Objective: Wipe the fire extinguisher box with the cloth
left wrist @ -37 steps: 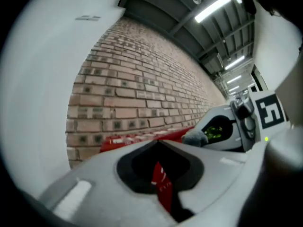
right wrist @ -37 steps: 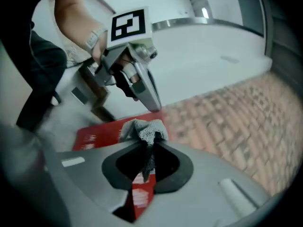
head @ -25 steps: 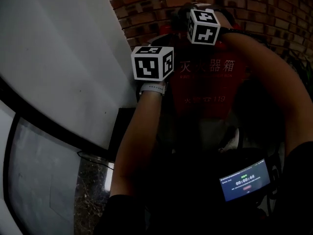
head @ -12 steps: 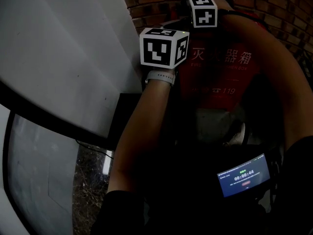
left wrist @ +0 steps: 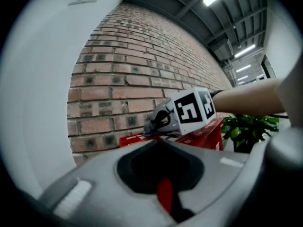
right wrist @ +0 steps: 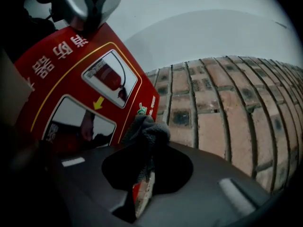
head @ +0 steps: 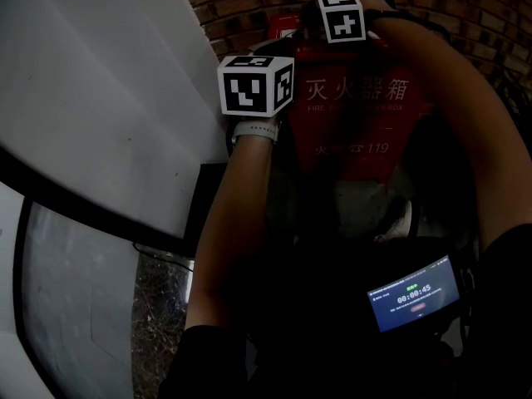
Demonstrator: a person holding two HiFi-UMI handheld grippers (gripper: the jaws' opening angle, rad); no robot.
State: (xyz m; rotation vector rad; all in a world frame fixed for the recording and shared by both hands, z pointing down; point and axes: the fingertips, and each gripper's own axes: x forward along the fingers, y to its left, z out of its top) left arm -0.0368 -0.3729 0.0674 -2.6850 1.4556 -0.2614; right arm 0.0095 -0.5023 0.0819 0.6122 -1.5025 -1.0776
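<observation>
The red fire extinguisher box (head: 353, 131) stands against the brick wall, with white characters on its face. My right gripper (head: 337, 7) is over the box's far top edge, shut on a dark grey cloth (right wrist: 147, 134). In the right gripper view the cloth hangs just off a corner of the box front (right wrist: 71, 79) and its windows. My left gripper (head: 256, 73) hovers at the box's left side. Its jaws look shut with nothing between them, only a red sliver showing. From the left gripper view I see the right gripper (left wrist: 158, 123) above the box top (left wrist: 201, 135).
A white curved panel (head: 100, 98) rises close on the left, meeting the brick wall (head: 249, 7). A green potted plant (left wrist: 246, 129) stands to the right of the box. A small lit screen (head: 414, 296) hangs near my body. Gravel (head: 158, 306) lies at lower left.
Both grippers have shifted slightly toward the box's far top edge, the left drifting right and back. The right still holds the cloth.
</observation>
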